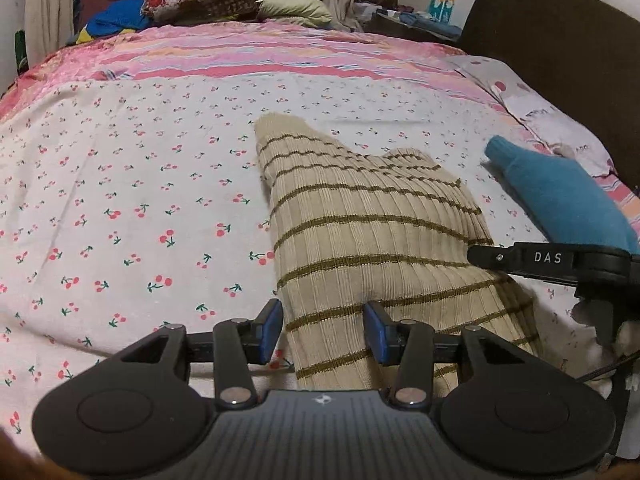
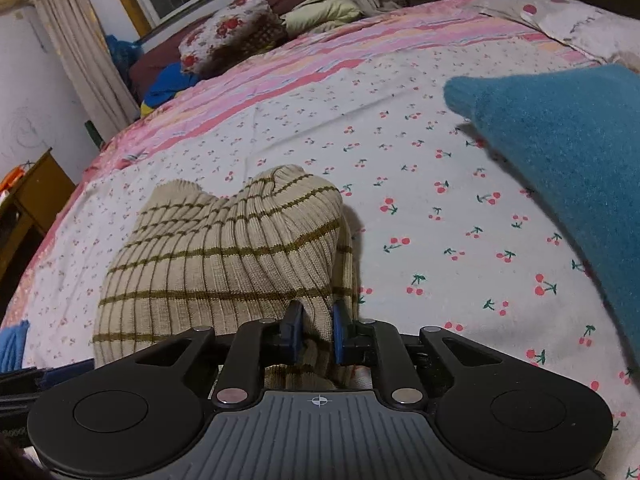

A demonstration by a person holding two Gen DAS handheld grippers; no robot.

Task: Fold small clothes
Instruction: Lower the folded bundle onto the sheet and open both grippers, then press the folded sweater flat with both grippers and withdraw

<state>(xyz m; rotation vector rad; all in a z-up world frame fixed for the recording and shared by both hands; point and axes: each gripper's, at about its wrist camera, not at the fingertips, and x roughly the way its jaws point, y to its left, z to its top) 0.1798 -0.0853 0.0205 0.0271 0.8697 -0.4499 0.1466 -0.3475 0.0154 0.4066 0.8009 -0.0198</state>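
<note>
**Now: both tongs on the striped knit, mid-fold**

Left side first: cherry-print bed sheet (image 1: 120, 184), bare there. The left tongs (image 1: 324, 330) straddle the near edge of the beige striped knit garment (image 1: 360, 220); the blue pads stand on either side of the fabric, and I cannot tell whether they press it or only bracket it.

Centre: the garment lies on the bed, near end lifted toward the cameras. Its long axis runs from the tongs away up the bed, leaning slightly left in the left wrist view; brown stripes cross it. The far end shows two rounded humps, partly bunched.

Right: the right tongs (image 2: 314, 332) are clenched on a pinch of the same knit (image 2: 224, 248). Further right lies a teal knit garment (image 2: 560, 152), apart and untouched.

To fold well, judged: keep both grips level, carry the near edge along the long axis, line stripes up, avoid dragging the bunched far end.
</note>
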